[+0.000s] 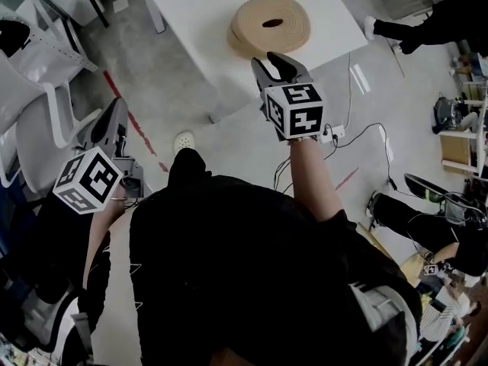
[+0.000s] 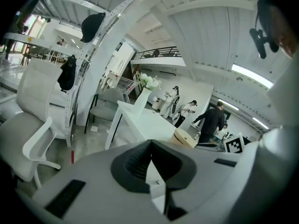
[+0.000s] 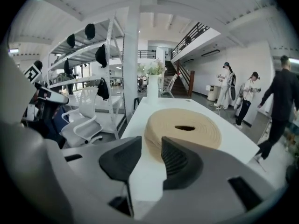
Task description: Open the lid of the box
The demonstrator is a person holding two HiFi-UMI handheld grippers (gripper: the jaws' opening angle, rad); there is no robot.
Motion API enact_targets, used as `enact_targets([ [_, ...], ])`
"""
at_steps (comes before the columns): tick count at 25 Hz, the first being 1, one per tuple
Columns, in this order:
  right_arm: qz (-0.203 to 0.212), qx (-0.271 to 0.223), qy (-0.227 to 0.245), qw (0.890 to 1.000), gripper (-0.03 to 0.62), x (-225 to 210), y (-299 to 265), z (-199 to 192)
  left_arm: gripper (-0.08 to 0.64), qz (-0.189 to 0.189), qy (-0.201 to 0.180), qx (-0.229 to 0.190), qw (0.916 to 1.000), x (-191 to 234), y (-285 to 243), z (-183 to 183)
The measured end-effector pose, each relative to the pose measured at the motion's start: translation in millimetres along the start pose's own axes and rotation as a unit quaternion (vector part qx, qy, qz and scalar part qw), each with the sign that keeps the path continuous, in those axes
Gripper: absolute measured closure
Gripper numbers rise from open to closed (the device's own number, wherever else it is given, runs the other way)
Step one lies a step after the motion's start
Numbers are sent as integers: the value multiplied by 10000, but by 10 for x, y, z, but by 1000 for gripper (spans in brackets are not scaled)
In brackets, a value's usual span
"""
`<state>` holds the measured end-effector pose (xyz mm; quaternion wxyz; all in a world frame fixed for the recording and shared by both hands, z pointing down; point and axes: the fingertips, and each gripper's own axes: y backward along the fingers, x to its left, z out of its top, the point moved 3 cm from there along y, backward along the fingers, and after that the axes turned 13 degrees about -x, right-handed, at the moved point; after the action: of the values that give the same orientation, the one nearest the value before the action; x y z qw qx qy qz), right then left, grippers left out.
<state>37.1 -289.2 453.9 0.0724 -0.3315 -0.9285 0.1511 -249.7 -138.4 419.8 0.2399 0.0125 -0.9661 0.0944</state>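
Dark torso [image 1: 252, 280] fills the lower head view. Above it, the right gripper [image 1: 272, 59] hovers released and empty, just short of the round tan box [image 1: 288, 35] on the white desk [image 1: 191, 6], upper centre. Lower left, the left gripper [image 1: 116, 113] is clenched on nothing. Probably light and stiff, the box is best taken at the lid's near rim. It lies flat, lid up, with no long axis; its 1 slot [image 1: 272, 23] runs sideways.
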Motion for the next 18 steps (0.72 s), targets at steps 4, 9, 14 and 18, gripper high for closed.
enact_targets([
  [4,-6,164,487,9987,454,-23,-62,4,549,-14,16,34,10000,33,-83,2],
  [9,-1,307,957,9949,448,-1,-134,-19,549,60,63,96,9999,123,-100,-77],
  [14,82,413,1290,9908,445,58,-253,-8,549,140,70,150,9998,209,-68,-127],
  [18,86,484,1569,9864,439,101,-323,-37,549,259,100,132,9995,325,33,-140],
])
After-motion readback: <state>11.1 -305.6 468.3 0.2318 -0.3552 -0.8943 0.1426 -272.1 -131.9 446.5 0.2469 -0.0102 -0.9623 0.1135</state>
